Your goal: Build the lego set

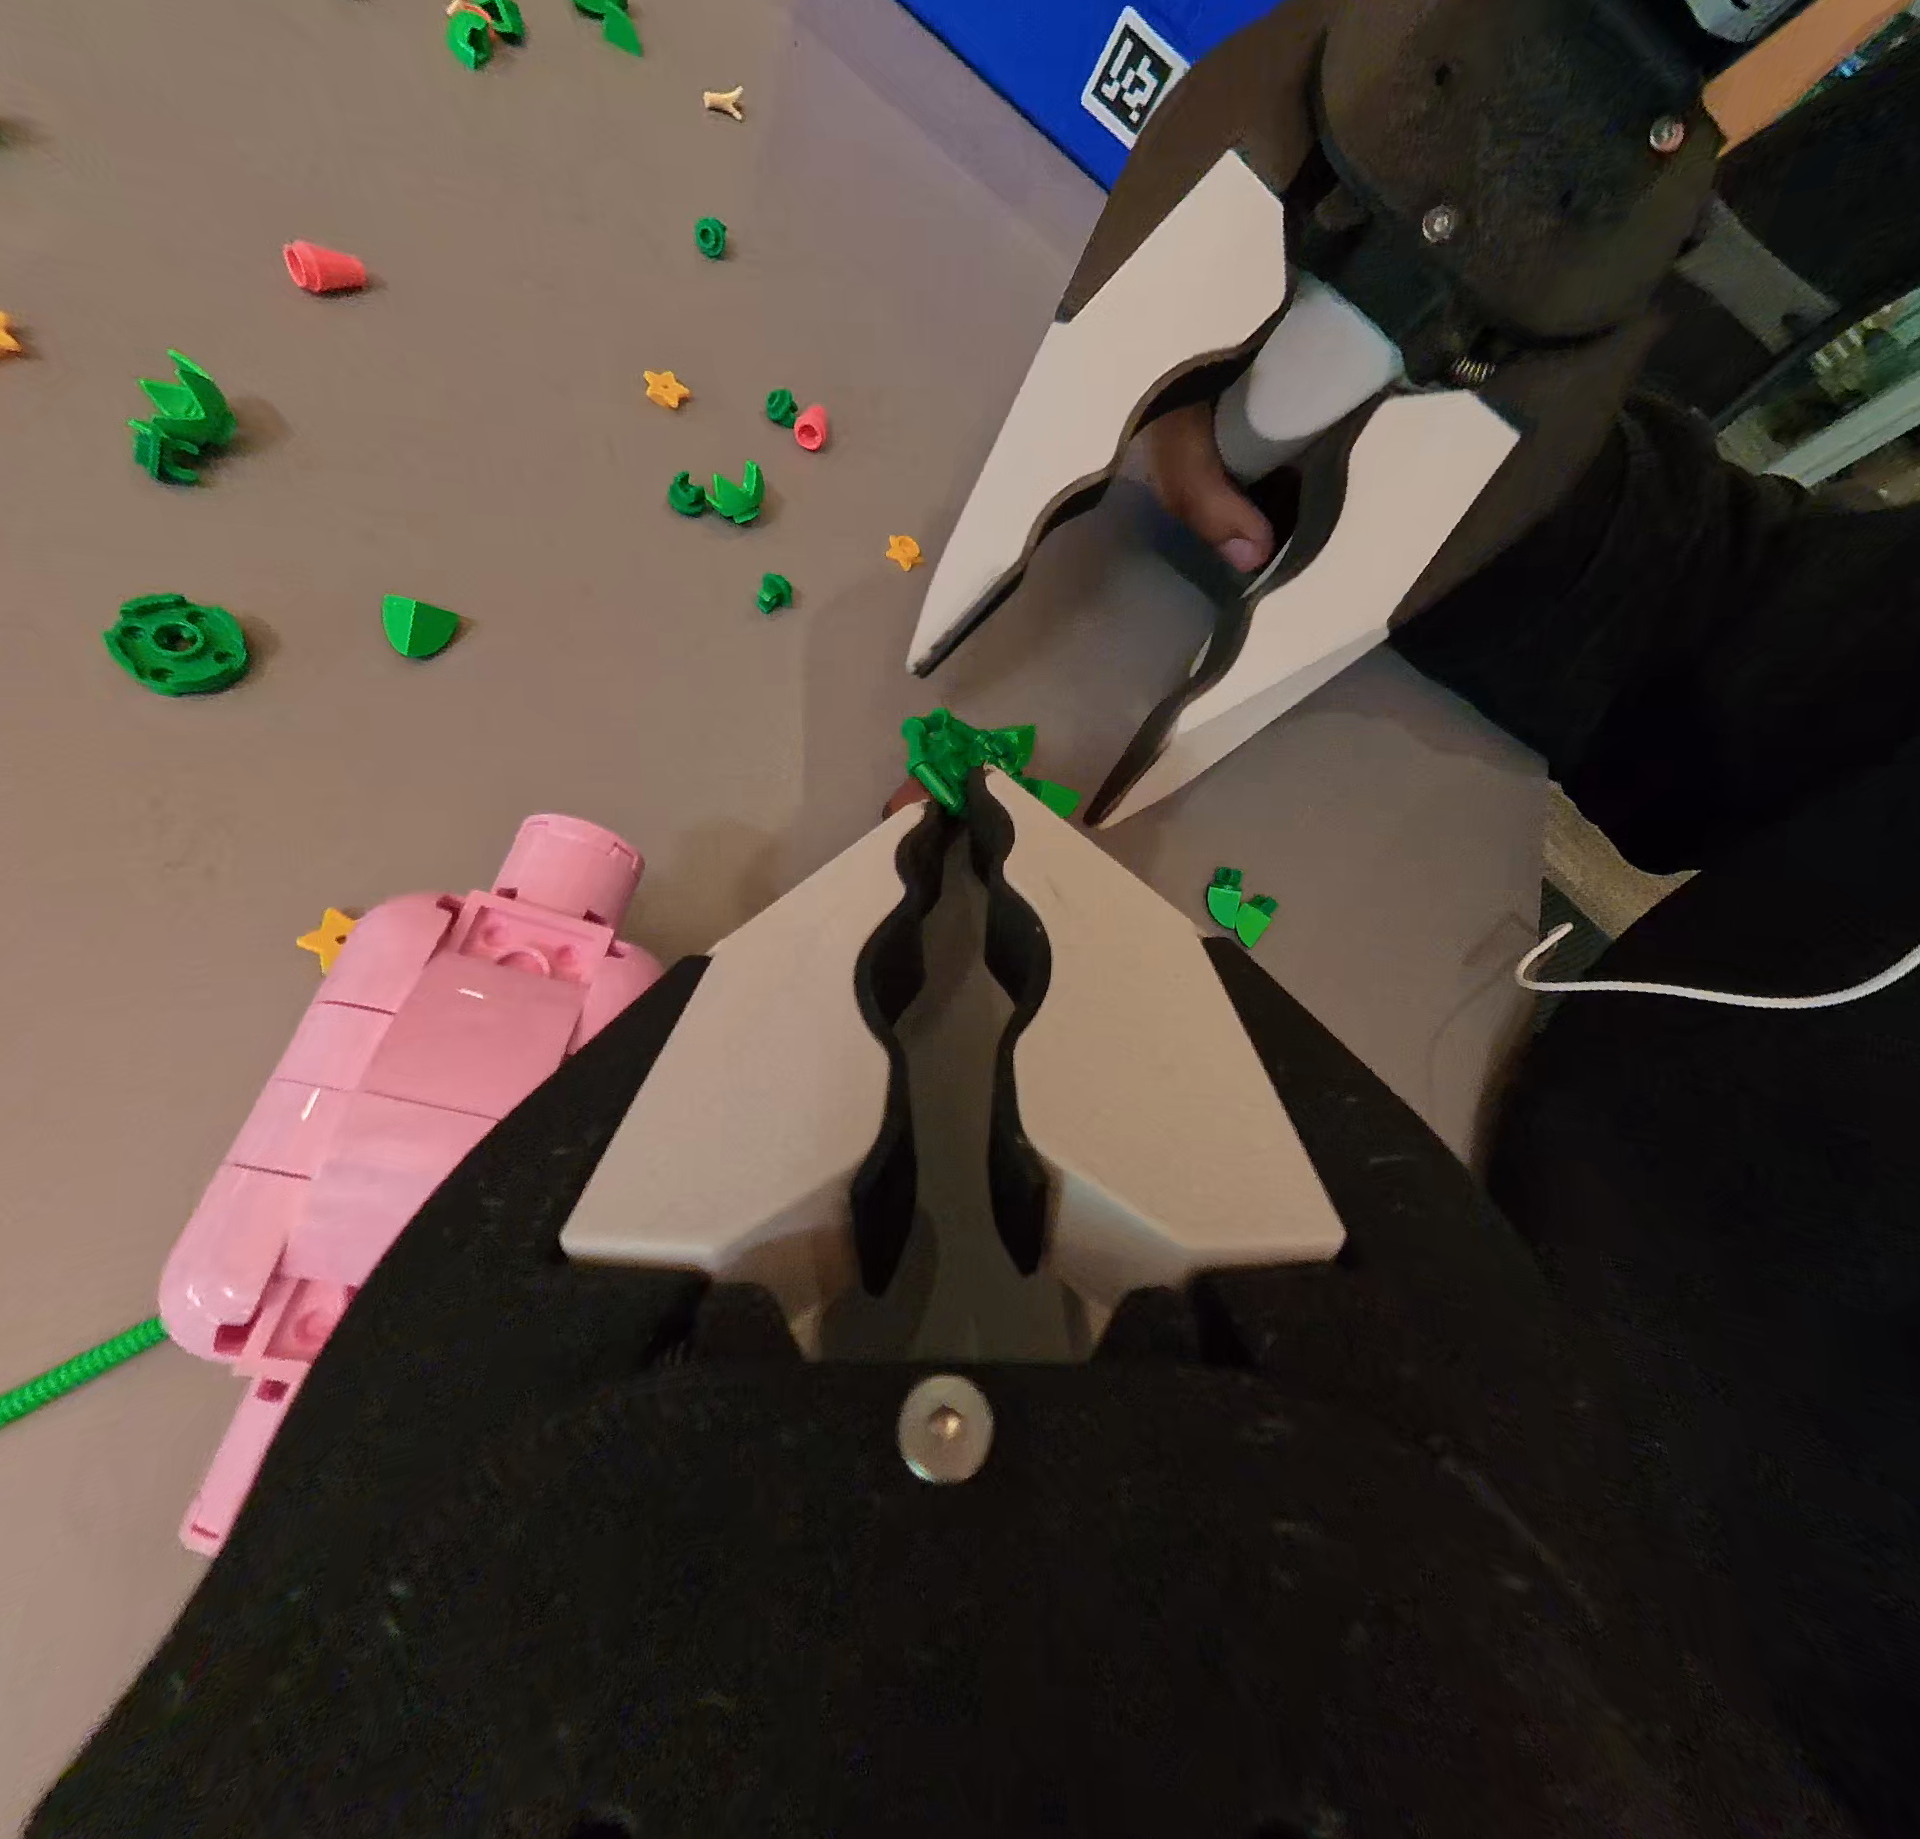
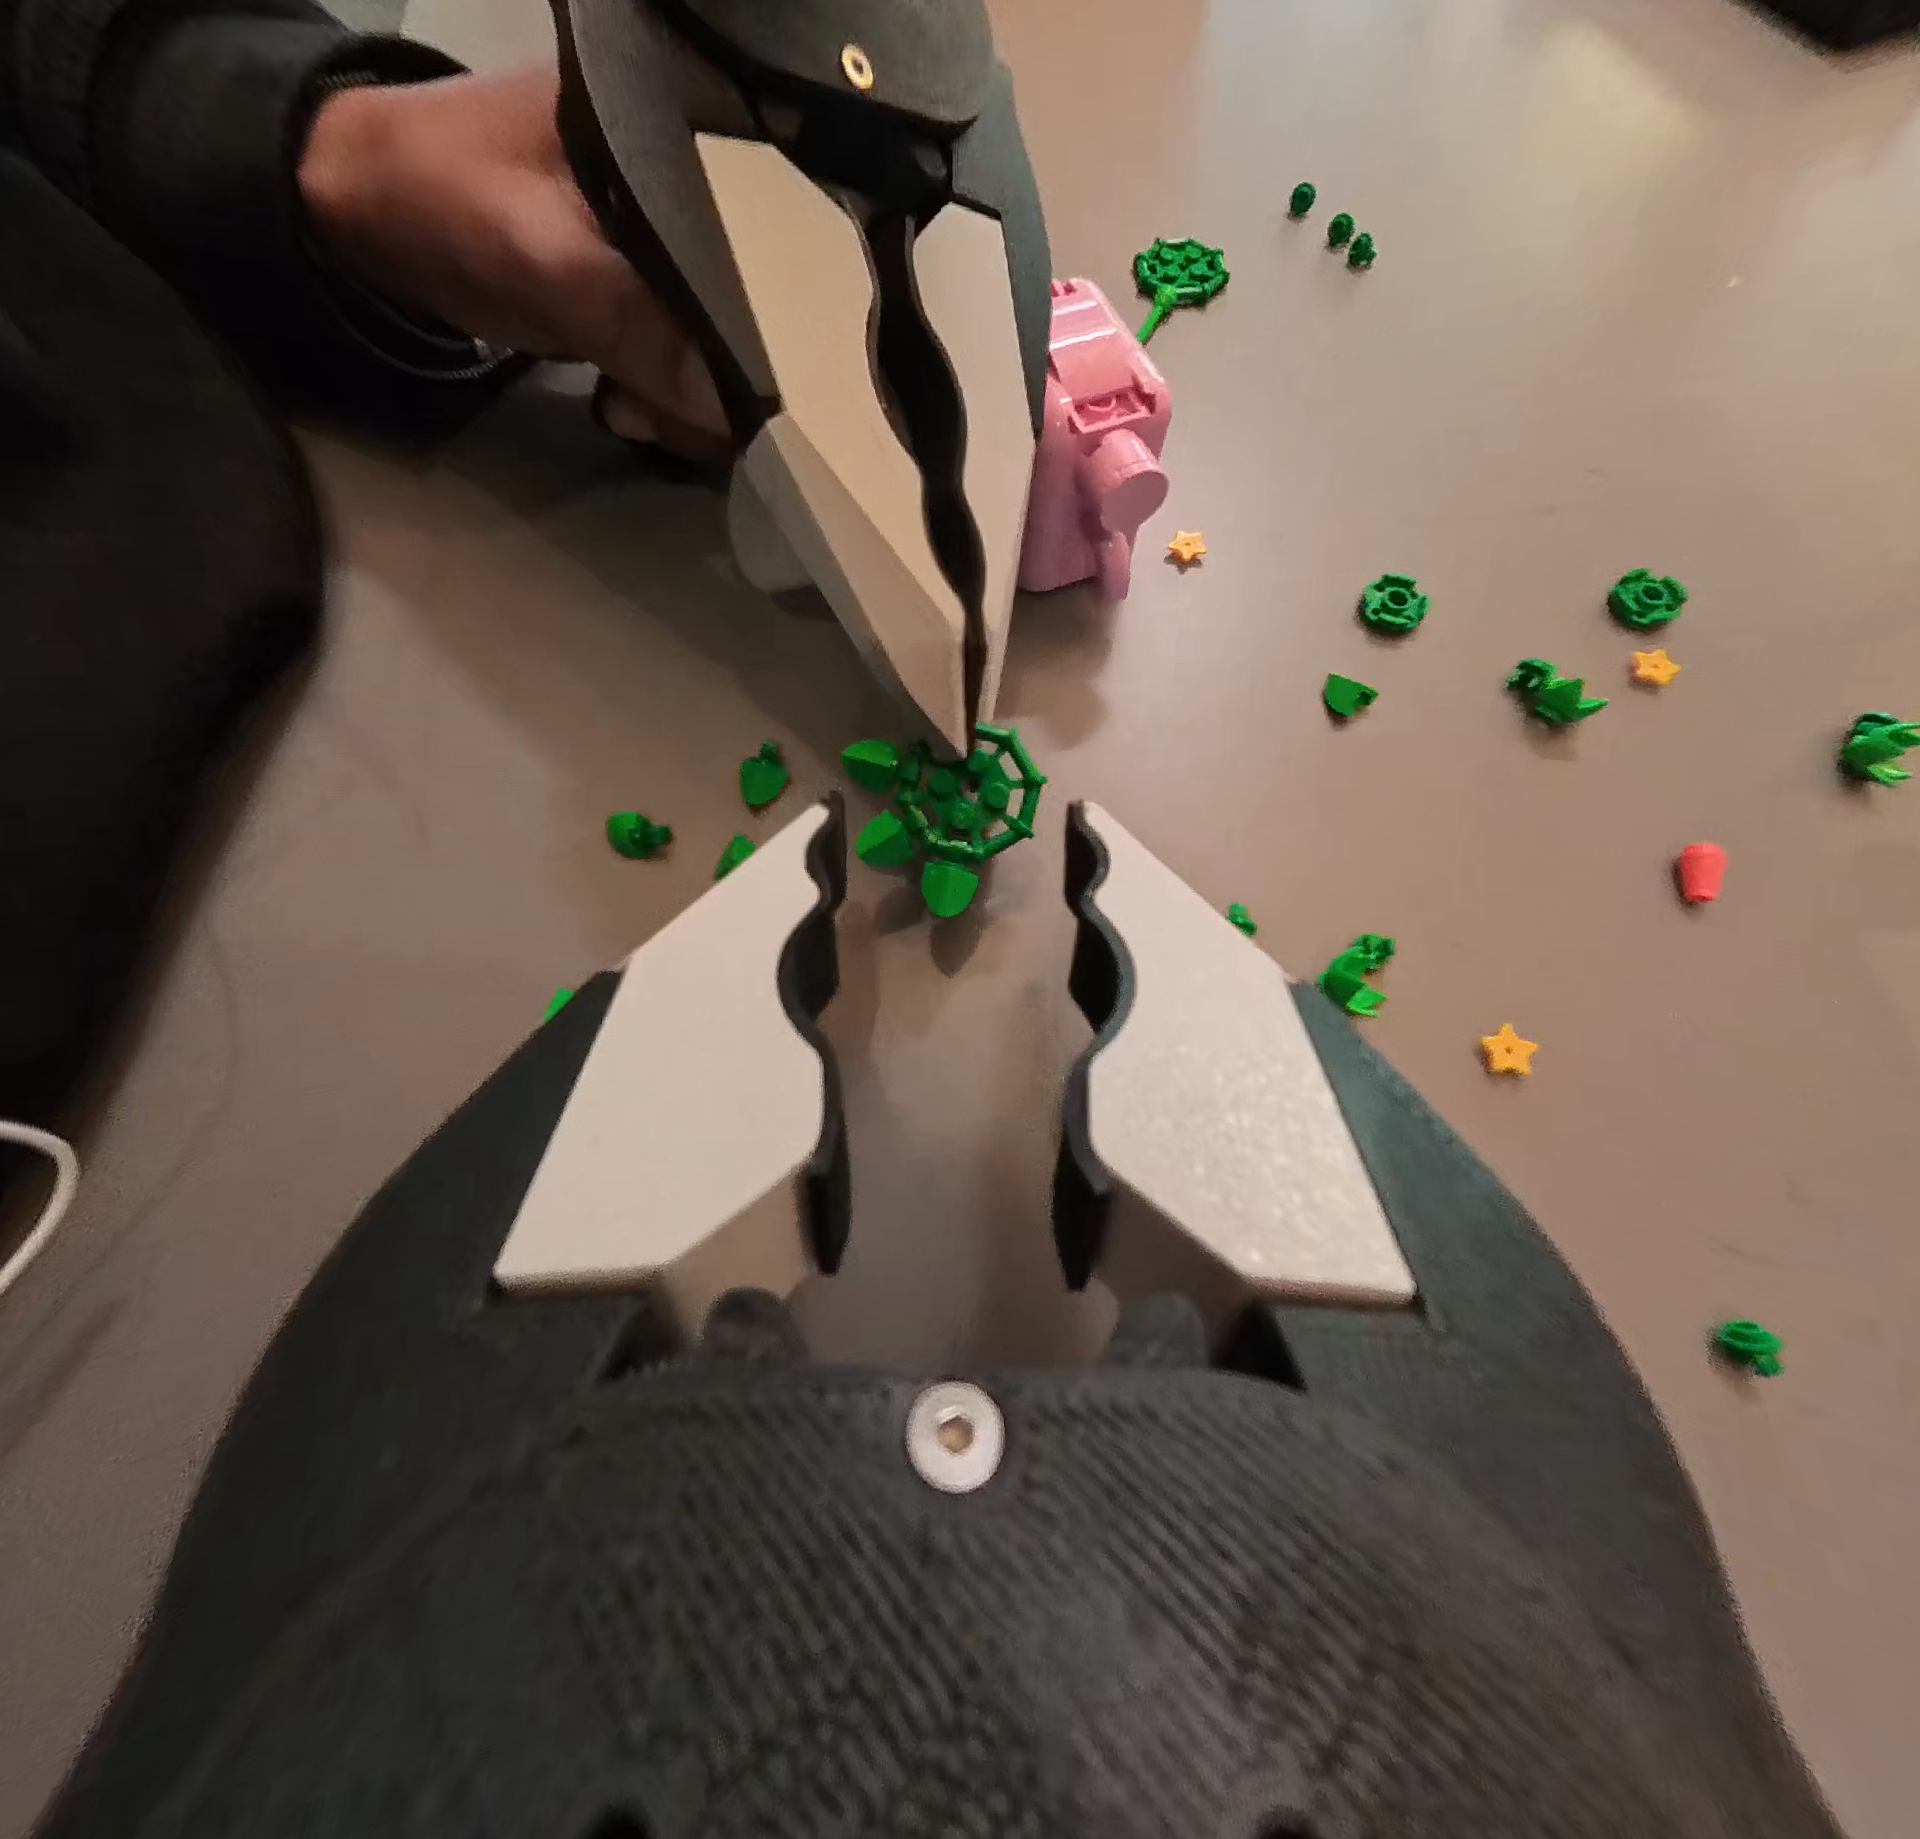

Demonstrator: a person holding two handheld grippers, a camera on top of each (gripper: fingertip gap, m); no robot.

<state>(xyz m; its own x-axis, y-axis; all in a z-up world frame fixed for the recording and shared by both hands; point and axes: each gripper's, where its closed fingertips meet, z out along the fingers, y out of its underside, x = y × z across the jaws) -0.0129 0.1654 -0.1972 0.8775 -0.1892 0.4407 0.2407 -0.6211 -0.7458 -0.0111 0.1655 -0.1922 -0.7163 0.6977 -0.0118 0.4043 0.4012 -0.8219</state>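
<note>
Green wheel piece [image 2: 971, 802] pinched by left tool [image 2: 971, 735], right tool [image 2: 951, 818] just beside.

Blue box [image 1: 1023, 18] with a square marker, white cord [image 1: 1714, 994] nearby

A green wheel-shaped piece [image 2: 971, 802] with spokes and small leaves clipped round its rim was tilted up off the surface [image 2: 1455, 439], pinched at its upper rim. Loose green leaves [image 2: 764, 776] lay just beside it. A pink brick-built body [image 1: 416, 1083] lay on its side nearby. Green leaf clusters [image 1: 182, 418], yellow stars [image 2: 1507, 1049] and red cones [image 1: 322, 267] lay scattered well apart.
</note>
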